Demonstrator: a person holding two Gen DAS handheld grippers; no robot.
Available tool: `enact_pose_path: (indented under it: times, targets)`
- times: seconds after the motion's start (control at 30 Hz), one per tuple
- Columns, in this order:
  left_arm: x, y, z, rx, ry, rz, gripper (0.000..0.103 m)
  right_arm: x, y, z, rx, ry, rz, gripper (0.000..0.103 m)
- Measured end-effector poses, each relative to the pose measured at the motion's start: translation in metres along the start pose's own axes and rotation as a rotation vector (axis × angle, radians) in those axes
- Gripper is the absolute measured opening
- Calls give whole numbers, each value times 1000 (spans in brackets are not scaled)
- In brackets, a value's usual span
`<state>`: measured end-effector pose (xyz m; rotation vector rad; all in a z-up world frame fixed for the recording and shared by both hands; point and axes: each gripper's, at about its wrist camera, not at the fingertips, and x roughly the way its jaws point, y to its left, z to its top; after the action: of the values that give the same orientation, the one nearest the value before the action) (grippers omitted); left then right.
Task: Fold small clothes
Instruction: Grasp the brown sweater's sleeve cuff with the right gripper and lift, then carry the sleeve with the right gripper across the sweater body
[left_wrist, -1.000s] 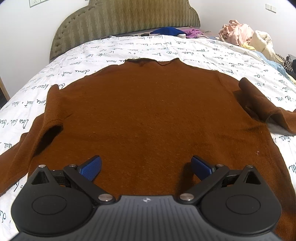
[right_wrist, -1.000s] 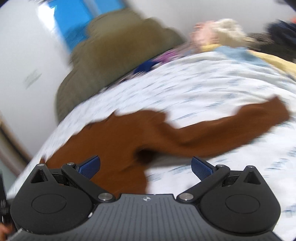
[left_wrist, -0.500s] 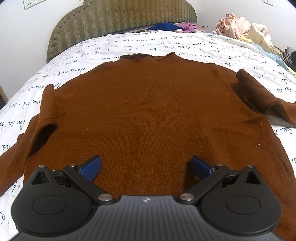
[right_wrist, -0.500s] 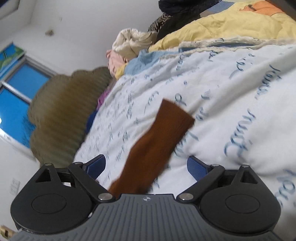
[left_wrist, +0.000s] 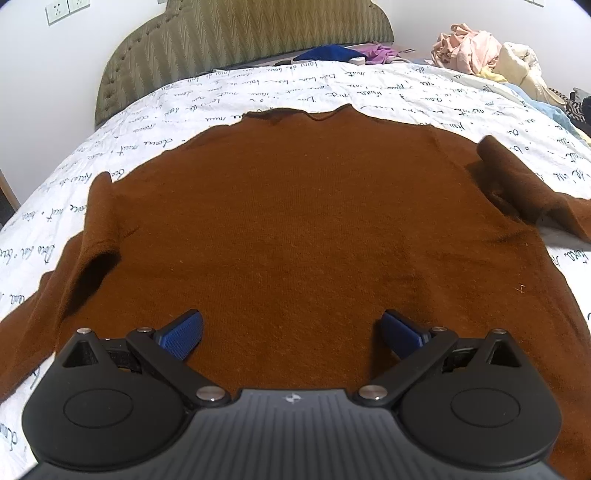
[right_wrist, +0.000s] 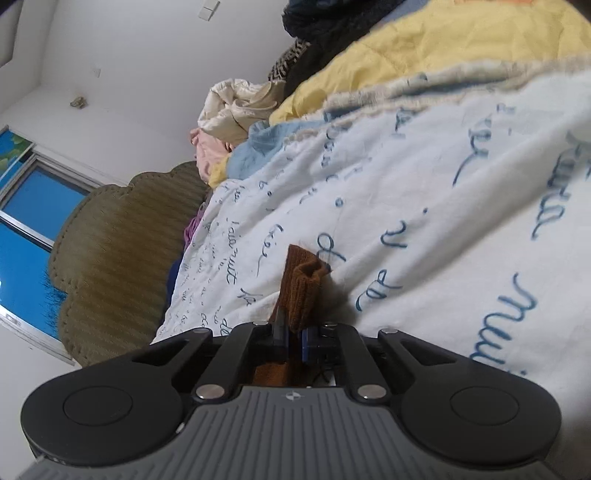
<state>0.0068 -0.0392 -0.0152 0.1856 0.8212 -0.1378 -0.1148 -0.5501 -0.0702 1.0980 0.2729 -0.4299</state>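
Observation:
A brown knit sweater lies flat on the bed, neck toward the headboard, both sleeves spread out to the sides. My left gripper is open and empty, hovering over the sweater's lower body. My right gripper is shut on the cuff end of the sweater's right sleeve, which sticks up between the blue pads. The right wrist view is tilted, with the bed sloping across it.
The bed has a white sheet with blue script and a green padded headboard. A pile of clothes and a yellow quilt lie at the right side. Blue and purple garments lie by the headboard.
My right gripper has swung to the sleeve end and closed on its cuff. My left gripper has stayed open over the sweater, drifting slightly forward.

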Motion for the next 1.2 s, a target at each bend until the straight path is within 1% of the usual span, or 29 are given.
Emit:
enact_pose_path:
  times: [0.13, 0.27, 0.33, 0.43, 0.5, 0.53, 0.6, 0.67, 0.73, 0.8, 0.87, 0.93, 1.0, 1.1, 1.2]
  targets:
    - [-3, 7, 2, 5, -21, 34, 103, -17, 15, 20, -101, -99, -77, 11]
    - [-5, 19, 3, -17, -37, 50, 103, -37, 32, 45, -194, -239, -162, 11]
    - [-5, 24, 3, -31, -37, 48, 103, -48, 41, 51, -243, -285, -177, 11]
    - [-5, 31, 3, -49, -34, 52, 103, -55, 60, 47, -314, -299, -156, 11]
    - [-6, 35, 2, -56, -39, 56, 103, -58, 79, 39, -396, -325, -175, 11]
    - [-8, 37, 2, -56, -43, 60, 103, -61, 88, 36, -433, -362, -194, 11]
    - [-11, 41, 0, -52, -55, 72, 103, -73, 100, 35, -460, -444, -228, 11]
    - [-12, 43, -2, -42, -68, 89, 103, -76, 111, 35, -475, -470, -227, 11]
    - [-11, 45, -3, -47, -77, 97, 103, -72, 127, 22, -540, -446, -198, 11]
    - [-10, 46, -4, -61, -77, 87, 103, -63, 150, -6, -653, -404, -159, 11]
    - [-8, 48, -6, -72, -67, 67, 103, -52, 171, -33, -737, -345, -97, 11]
    - [-8, 49, -7, -78, -63, 51, 103, -40, 192, -59, -784, -270, -27, 11]
    - [-8, 51, -9, -82, -67, 62, 103, -27, 211, -85, -832, -199, 24, 11]
    - [-8, 55, -11, -93, -67, 70, 103, -9, 233, -121, -901, -125, 66, 11]
    - [-8, 59, -12, -109, -59, 67, 103, 5, 251, -153, -940, -50, 95, 11]
